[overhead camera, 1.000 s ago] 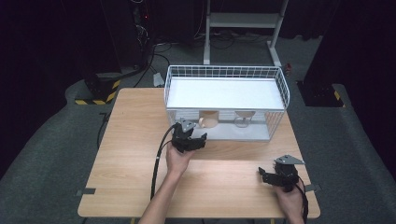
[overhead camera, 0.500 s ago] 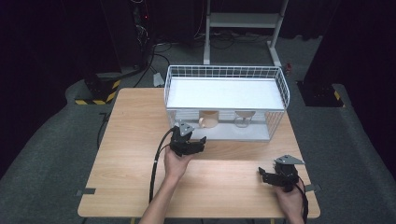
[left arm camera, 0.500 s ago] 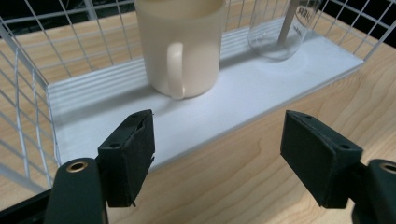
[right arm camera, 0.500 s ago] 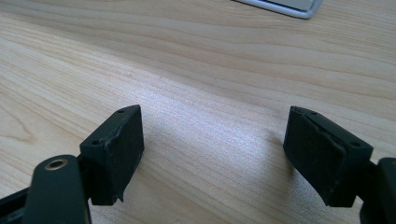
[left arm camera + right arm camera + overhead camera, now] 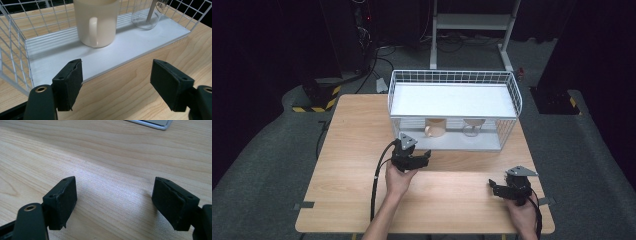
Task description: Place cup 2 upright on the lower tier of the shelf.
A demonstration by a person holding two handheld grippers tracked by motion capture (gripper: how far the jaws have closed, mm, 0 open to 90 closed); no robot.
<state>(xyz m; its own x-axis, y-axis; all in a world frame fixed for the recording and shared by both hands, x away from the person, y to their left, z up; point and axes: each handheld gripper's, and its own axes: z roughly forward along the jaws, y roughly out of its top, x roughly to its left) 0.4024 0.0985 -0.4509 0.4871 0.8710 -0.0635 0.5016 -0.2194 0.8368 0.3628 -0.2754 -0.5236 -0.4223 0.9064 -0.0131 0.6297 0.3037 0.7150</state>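
Note:
A white wire rack [image 5: 454, 80] stands at the back middle of the wooden table [image 5: 352, 150]. On its white lower board [image 5: 75, 57] a cream mug [image 5: 96, 22] sits with its handle facing me, and a clear glass [image 5: 147, 15] is to its right. In the high view the mug [image 5: 435, 128] and glass [image 5: 473, 126] sit under the rack's top shelf. My left gripper [image 5: 419, 156] hovers just before the rack's front edge, aimed at the mug, open [image 5: 116, 80] and empty. My right gripper [image 5: 495, 189] rests low near the table's front right corner, open [image 5: 113, 200] over bare wood.
Wire mesh walls [image 5: 15, 50] close the rack's sides, while the front is open at the lower board. A black cable [image 5: 377, 180] trails from the left gripper toward the near edge. Dark floor, a stand [image 5: 472, 22] and cables lie beyond the table.
My left gripper has eased slightly back from the rack toward the near edge. The right gripper has stayed still.

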